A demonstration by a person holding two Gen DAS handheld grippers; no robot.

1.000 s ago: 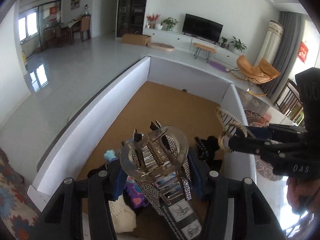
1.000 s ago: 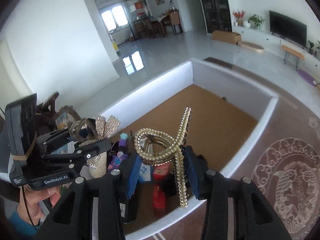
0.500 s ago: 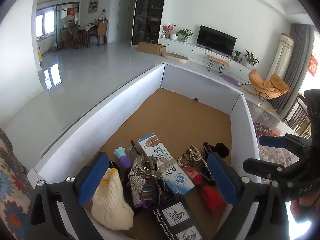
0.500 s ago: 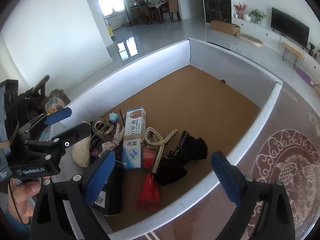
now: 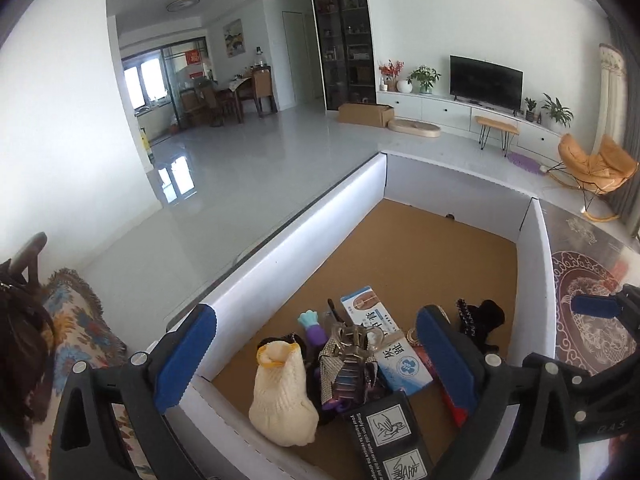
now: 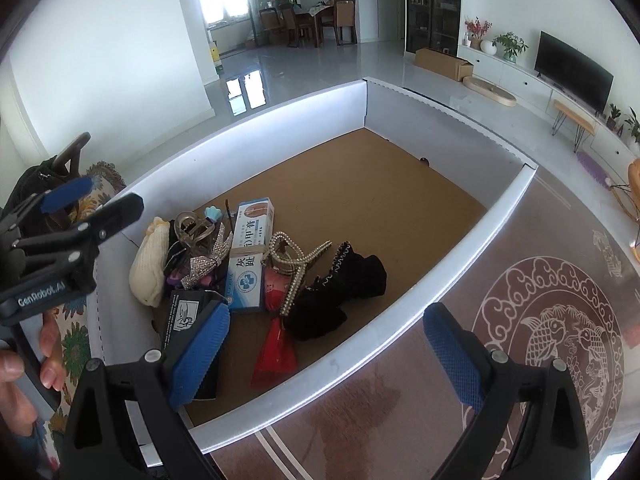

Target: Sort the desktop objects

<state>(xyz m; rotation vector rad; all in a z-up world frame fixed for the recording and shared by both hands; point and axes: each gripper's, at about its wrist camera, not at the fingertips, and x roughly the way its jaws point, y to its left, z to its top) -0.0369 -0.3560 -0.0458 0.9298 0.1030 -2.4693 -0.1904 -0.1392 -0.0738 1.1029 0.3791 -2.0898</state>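
Bright living room, tiled floor and a television on the far wall: on a glass-topped table with a patterned cloth [image 6: 560,340] beneath it, a shallow white-walled tray [image 6: 460,256] with a cork floor takes in a person's desktop clutter. From left to right in the right wrist view, the left gripper [image 6: 92,200] hangs with its jaws spread wide and nothing between them, a hand [image 6: 24,364] visible behind it. Past it, piled in the tray's near corner, lie a cream knitted pouch [image 6: 148,272], a rhinestone hair claw [image 6: 202,256], a white-and-blue medicine box [image 6: 250,256], a pearl-studded hair clip [image 6: 294,264], a red packet [image 6: 276,348], a black instruction-printed box [image 6: 186,312] and a bundle of black fabric [image 6: 348,280]. The right gripper [image 6: 324,356], over the tray's near wall, is likewise wide open and empty. Both hair pieces rest atop the heap, apart from either gripper, so those drops look complete. Most of the tray floor is bare. Whether further items wait outside the tray cannot be told; none shows on the visible tabletop.
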